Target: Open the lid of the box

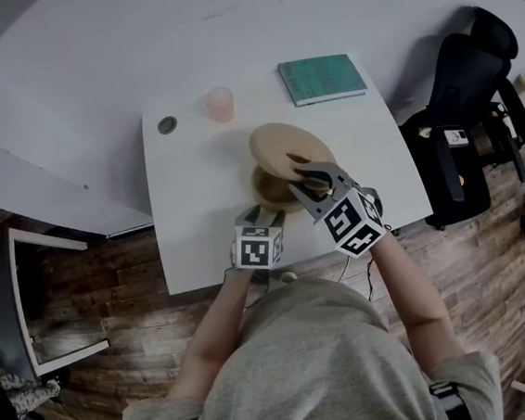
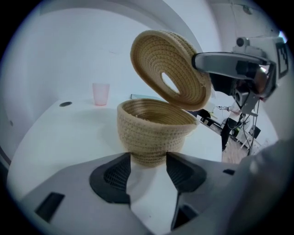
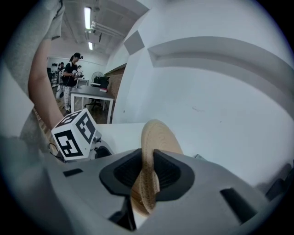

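A woven straw box (image 1: 274, 186) stands on the white table (image 1: 197, 211); the left gripper view shows its bowl (image 2: 154, 128) open at the top. Its round lid (image 1: 289, 150) hangs tilted above the bowl, clear of the rim on the near side. My right gripper (image 1: 313, 178) is shut on the lid's edge, and the right gripper view shows the lid (image 3: 154, 137) edge-on between the pads (image 3: 170, 172). My left gripper (image 2: 148, 165) is low at the box's foot, its pads (image 2: 120, 172) against both sides of the narrow base.
A pink cup (image 1: 220, 104), a green book (image 1: 321, 78) and a small dark disc (image 1: 168, 125) lie at the table's far side. A black chair (image 1: 464, 90) stands right of the table. People stand far off in the room behind.
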